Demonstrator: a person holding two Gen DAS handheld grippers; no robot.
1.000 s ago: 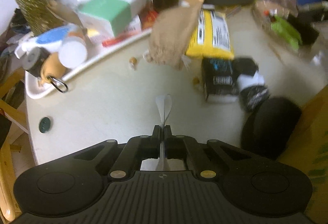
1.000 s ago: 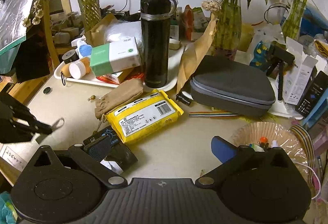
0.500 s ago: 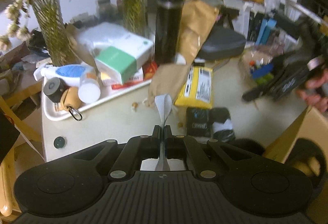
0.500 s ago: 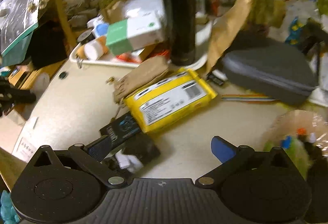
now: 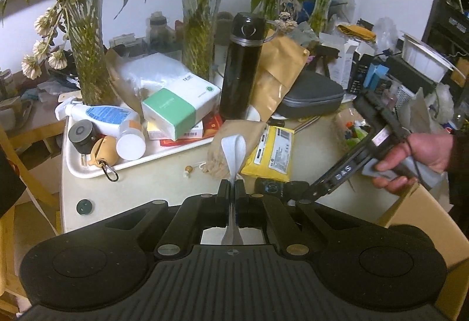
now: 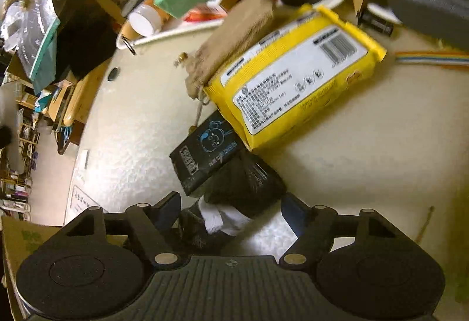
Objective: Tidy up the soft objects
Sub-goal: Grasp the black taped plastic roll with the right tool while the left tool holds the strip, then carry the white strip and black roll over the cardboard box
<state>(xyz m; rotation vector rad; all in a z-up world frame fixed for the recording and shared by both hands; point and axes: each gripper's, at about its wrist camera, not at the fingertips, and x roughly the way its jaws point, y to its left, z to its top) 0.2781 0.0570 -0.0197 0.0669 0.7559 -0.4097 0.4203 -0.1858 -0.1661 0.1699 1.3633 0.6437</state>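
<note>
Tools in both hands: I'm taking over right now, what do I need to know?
Left tool: shut on a white strap loop, lifted over the table.
Right tool: closing around the black and white sock bundle, not yet pinching it.
On the table: black packet, yellow wipes pack, tan pouch.
Done: none visibly put away.
Left: grab the bundle, then sort the rest.

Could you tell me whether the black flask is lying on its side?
No, the black flask stands upright on the white tray beside the green-and-white box.
</note>
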